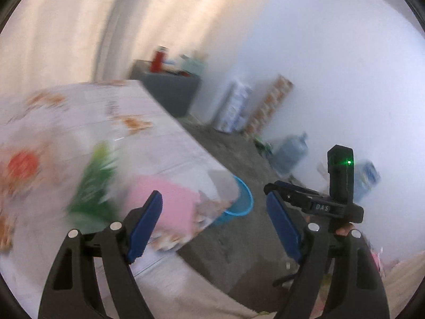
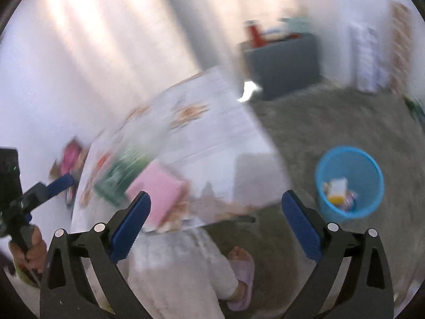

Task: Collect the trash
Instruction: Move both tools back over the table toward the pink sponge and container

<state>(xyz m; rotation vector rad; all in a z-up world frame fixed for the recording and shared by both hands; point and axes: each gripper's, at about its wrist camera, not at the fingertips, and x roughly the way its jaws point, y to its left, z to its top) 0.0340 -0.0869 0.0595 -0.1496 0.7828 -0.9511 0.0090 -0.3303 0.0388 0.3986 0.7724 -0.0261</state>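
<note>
Both views are motion-blurred. My left gripper (image 1: 215,223) is open and empty above the near corner of a table (image 1: 164,143) with a patterned cloth. On the table lie a green packet (image 1: 93,186) and a pink flat item (image 1: 164,204). A blue bin (image 1: 240,202) stands on the floor just past the table corner. My right gripper (image 2: 216,223) is open and empty above the table edge (image 2: 239,138). The green packet (image 2: 122,175) and pink item (image 2: 159,188) lie left of it. The blue bin (image 2: 369,164), to its right, holds some trash (image 2: 338,191).
A grey cabinet (image 1: 170,90) with bottles stands by the far wall. Boxes (image 1: 236,109) and a water jug (image 1: 290,151) line the wall. The other gripper (image 1: 329,194) shows at right. The person's leg and slippered foot (image 2: 243,263) are below the table edge. The floor (image 2: 332,117) is grey.
</note>
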